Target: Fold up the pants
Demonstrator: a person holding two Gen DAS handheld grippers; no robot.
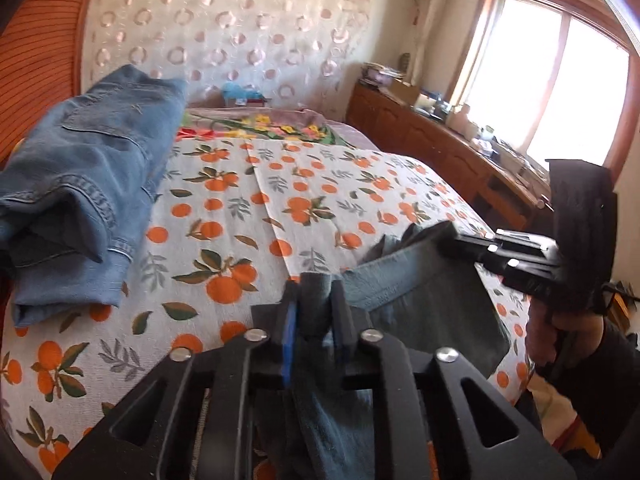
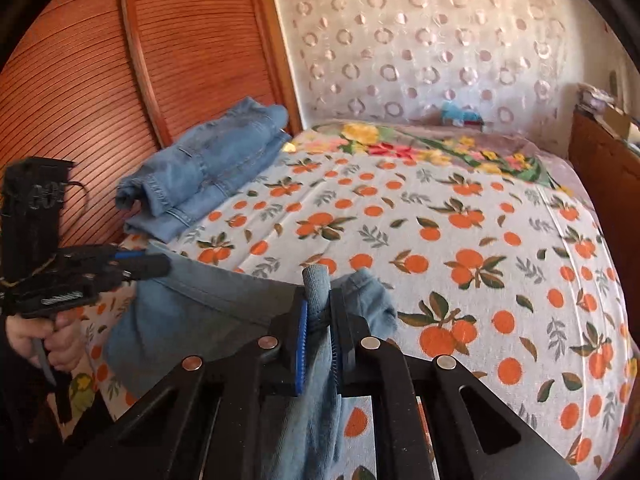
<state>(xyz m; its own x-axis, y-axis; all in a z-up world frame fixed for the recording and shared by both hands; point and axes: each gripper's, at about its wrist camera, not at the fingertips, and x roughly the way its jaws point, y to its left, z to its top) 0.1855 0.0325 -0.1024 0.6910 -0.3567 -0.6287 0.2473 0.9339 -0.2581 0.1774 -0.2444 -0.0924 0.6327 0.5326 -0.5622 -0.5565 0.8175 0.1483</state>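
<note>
Left wrist view looks across a bed (image 1: 248,216) spread with a white sheet printed with oranges, a floral blanket (image 1: 260,126) at its far end before a curtain with ring patterns (image 1: 224,36). Only here do a bright window (image 1: 548,80) and a cluttered wooden cabinet (image 1: 432,136) show along the right. Folded blue jeans (image 1: 84,176) lie at the left edge. The left claw (image 1: 316,304) is clenched on a bunched edge of the grey-blue pants (image 1: 420,292), which hang over the near bed edge; the right claw (image 1: 452,232) bites the same edge further right

Right wrist view shows the slatted wooden door (image 2: 100,80) beside the jeans (image 2: 208,168). The right claw (image 2: 318,304) pinches a fold of the pants (image 2: 208,304); the left claw (image 2: 156,266), in a hand (image 2: 52,340), grips their edge at left. Both claws hide the cloth beneath them
</note>
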